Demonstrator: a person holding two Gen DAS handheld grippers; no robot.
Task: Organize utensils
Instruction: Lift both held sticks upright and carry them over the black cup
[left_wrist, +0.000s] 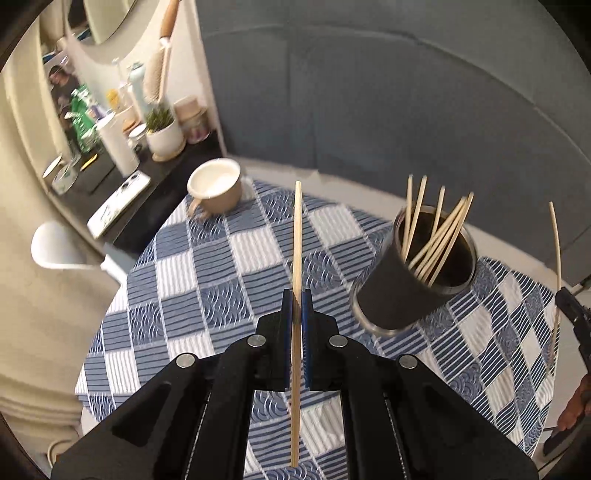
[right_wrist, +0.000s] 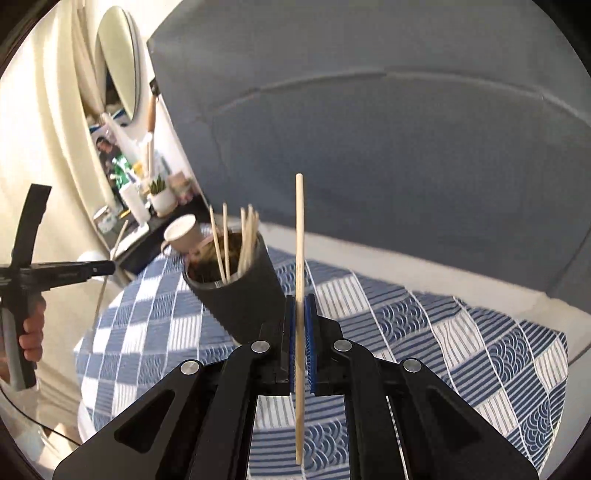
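Left gripper (left_wrist: 296, 306): clamped on 1 chopstick (left_wrist: 296, 240).
Right gripper (right_wrist: 303, 306): clamped on another stick (right_wrist: 299, 236).
Cup (left_wrist: 413, 288): holds several more.

Home living room: grey sofa (left_wrist: 406, 92) behind round tabletop (left_wrist: 207, 273) with blue-checked cloth; side shelf (left_wrist: 155, 173) crowded with potted plant (left_wrist: 164, 133), bottles, round mirror (right_wrist: 120, 62).

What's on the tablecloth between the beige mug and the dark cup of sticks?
Nothing: in the left wrist view only bare checkered tablecloth lies between the beige mug and the dark cup; the stick crossing there is held above it.
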